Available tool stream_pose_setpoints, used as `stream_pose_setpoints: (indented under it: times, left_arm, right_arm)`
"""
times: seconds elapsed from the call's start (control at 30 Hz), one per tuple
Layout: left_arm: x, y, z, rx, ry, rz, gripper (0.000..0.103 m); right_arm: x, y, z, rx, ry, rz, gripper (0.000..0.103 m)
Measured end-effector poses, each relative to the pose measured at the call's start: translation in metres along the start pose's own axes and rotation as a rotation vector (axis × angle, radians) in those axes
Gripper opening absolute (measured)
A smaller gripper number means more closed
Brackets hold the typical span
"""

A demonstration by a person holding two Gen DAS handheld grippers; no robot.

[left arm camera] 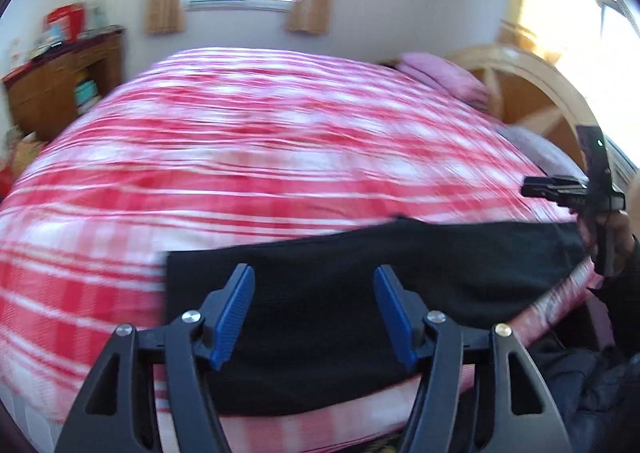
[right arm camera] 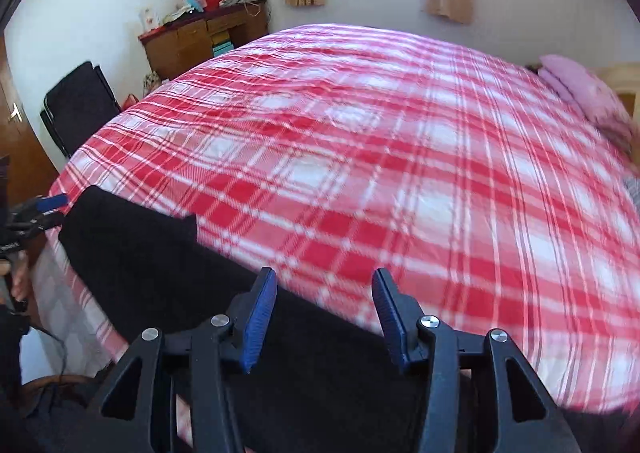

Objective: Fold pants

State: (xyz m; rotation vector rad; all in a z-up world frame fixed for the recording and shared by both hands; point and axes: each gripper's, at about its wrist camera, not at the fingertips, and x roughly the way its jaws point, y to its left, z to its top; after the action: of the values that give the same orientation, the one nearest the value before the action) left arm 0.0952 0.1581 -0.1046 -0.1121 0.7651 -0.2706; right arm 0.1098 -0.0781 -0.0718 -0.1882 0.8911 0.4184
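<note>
Black pants (left arm camera: 360,285) lie flat as a long folded strip along the near edge of the bed; they also show in the right wrist view (right arm camera: 160,265). My left gripper (left arm camera: 314,273) is open and empty, just above the pants near their left end. My right gripper (right arm camera: 324,277) is open and empty above the pants' right part, at the edge where black cloth meets the bedspread. The right gripper shows at the far right of the left wrist view (left arm camera: 560,189). The left gripper shows at the far left of the right wrist view (right arm camera: 44,205).
The bed has a red and white plaid bedspread (right arm camera: 400,133). Pink pillows (right arm camera: 580,93) lie at its right end by a wooden headboard (left arm camera: 540,85). A wooden desk with clutter (right arm camera: 200,37) and a black chair (right arm camera: 76,109) stand beyond the bed's left side.
</note>
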Motion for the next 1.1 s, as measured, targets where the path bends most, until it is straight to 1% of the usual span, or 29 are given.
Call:
stream_pose_setpoints:
  times: [0.07,0.1,0.2,0.27,0.3,0.33,0.37,0.4,0.47,0.53,0.6,0.67,0.7,0.77,0.8,0.87,0.93,0.97,1.03,1.1]
  left_arm:
    - [0.021,-0.025,-0.004,0.068,0.055,-0.015,0.065]
    - [0.028,-0.031,-0.006,0.087,0.079,-0.020,0.065]
    - [0.053,-0.047,-0.018,0.111,0.159,-0.056,0.065]
    - [0.066,-0.055,-0.029,0.143,0.232,-0.085,0.065]
    - [0.077,-0.057,-0.036,0.162,0.288,-0.078,0.065]
    - [0.077,-0.059,-0.041,0.172,0.289,-0.063,0.065]
    - [0.077,-0.061,-0.043,0.180,0.276,-0.062,0.067]
    - [0.075,-0.062,-0.042,0.185,0.275,-0.070,0.069]
    - [0.074,-0.062,-0.040,0.192,0.288,-0.065,0.069]
    - [0.072,-0.060,-0.040,0.185,0.285,-0.065,0.069]
    - [0.071,-0.060,-0.039,0.175,0.275,-0.061,0.069]
    - [0.068,-0.061,-0.035,0.165,0.243,-0.066,0.069]
    - [0.067,-0.063,-0.034,0.162,0.231,-0.069,0.069]
    - [0.064,-0.067,-0.033,0.159,0.216,-0.087,0.070]
    - [0.066,-0.070,-0.034,0.166,0.223,-0.094,0.072]
    - [0.071,-0.073,-0.039,0.184,0.246,-0.087,0.072]
    - [0.078,-0.073,-0.044,0.187,0.281,-0.082,0.072]
    - [0.079,-0.074,-0.046,0.199,0.282,-0.075,0.073]
    - [0.077,-0.078,-0.045,0.218,0.282,-0.074,0.074]
    - [0.075,-0.078,-0.041,0.196,0.271,-0.085,0.074]
  right_arm:
    - [0.000,-0.009,-0.020,0.015,0.023,-0.016,0.052]
    - [0.002,-0.015,-0.031,0.017,0.044,-0.025,0.052]
    - [0.011,-0.034,-0.060,0.055,0.092,-0.033,0.052]
    - [0.015,-0.055,-0.075,0.114,0.111,-0.045,0.052]
    - [0.018,-0.062,-0.080,0.138,0.120,-0.063,0.052]
    - [0.021,-0.071,-0.085,0.162,0.129,-0.098,0.052]
    - [0.023,-0.082,-0.088,0.186,0.124,-0.134,0.052]
    - [0.022,-0.092,-0.091,0.216,0.105,-0.128,0.052]
    - [0.018,-0.100,-0.091,0.261,0.085,-0.086,0.052]
    - [0.011,-0.094,-0.088,0.247,0.063,-0.085,0.052]
    - [0.003,-0.078,-0.085,0.202,0.043,-0.039,0.052]
    - [-0.001,-0.053,-0.082,0.131,0.035,0.063,0.052]
    - [-0.001,-0.042,-0.080,0.098,0.036,0.098,0.052]
    - [0.002,-0.013,-0.080,0.013,0.052,0.191,0.052]
    - [0.005,-0.002,-0.081,-0.011,0.062,0.224,0.052]
    - [0.020,0.022,-0.086,-0.048,0.102,0.293,0.052]
    - [0.038,0.036,-0.092,-0.044,0.149,0.304,0.052]
    - [0.051,0.039,-0.096,-0.031,0.172,0.294,0.052]
    - [0.054,0.040,-0.098,-0.027,0.154,0.290,0.054]
    - [0.047,0.038,-0.096,-0.017,0.150,0.305,0.054]
